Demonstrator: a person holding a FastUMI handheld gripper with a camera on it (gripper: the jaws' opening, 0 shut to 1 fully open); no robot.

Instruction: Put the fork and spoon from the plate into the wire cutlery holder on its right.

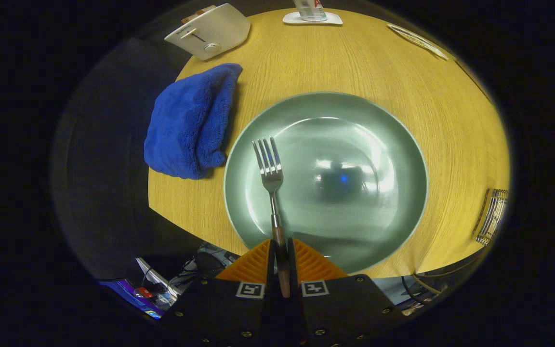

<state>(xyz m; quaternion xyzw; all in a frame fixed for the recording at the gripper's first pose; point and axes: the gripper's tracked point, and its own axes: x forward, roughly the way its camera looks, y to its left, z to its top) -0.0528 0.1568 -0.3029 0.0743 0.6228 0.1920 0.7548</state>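
gripper (281, 253) pinching fork (271, 178) handle | tines over plate (403, 212)

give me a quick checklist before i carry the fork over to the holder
1. Grip on fork: the tongs are closed on its wooden handle, both orange fingers pressing it. Ok.
2. Fork straight in the grip: it points ahead along the fingers, tines up over the plate. Ok.
3. Fork lifted free of the plate: cannot tell.
4. Holder located: at the table's right edge, beyond the plate. Ok.
5. Path to the holder: bare table between plate and holder. Ok.
6. Holder opening free, and where the spoon is: cannot tell.
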